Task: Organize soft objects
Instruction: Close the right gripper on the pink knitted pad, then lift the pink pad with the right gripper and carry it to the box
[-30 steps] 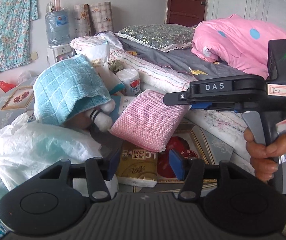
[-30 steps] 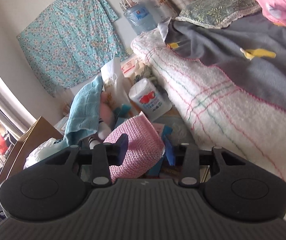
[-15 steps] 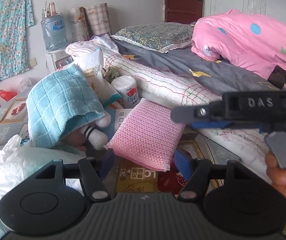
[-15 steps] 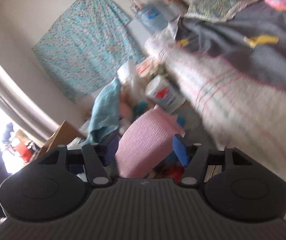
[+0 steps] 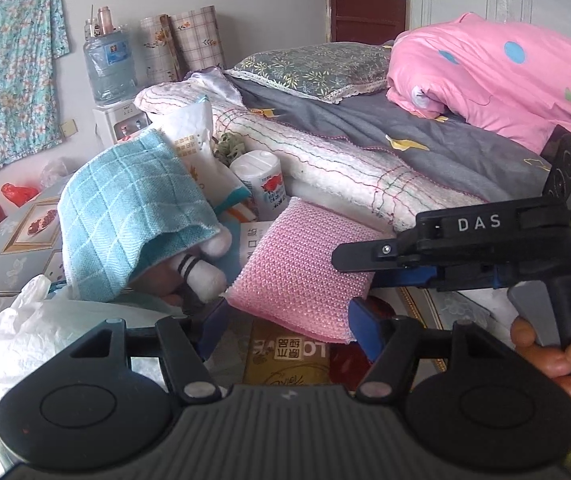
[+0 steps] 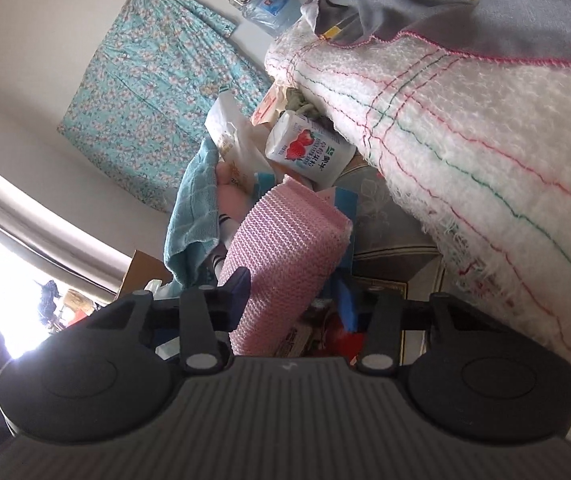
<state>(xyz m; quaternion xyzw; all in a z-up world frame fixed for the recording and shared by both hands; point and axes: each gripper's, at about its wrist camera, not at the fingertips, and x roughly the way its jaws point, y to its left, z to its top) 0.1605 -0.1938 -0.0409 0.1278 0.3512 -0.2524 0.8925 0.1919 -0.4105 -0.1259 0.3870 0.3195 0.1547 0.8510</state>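
I see the pink knitted pad at frame centre, leaning among clutter: a blue checked towel to its left, a strawberry tissue roll behind, the bed's white blanket to its right. My right gripper has just been closing and pinches the pad's edge. My left gripper stands wide, empty, just below the pad, opened further than a second ago.
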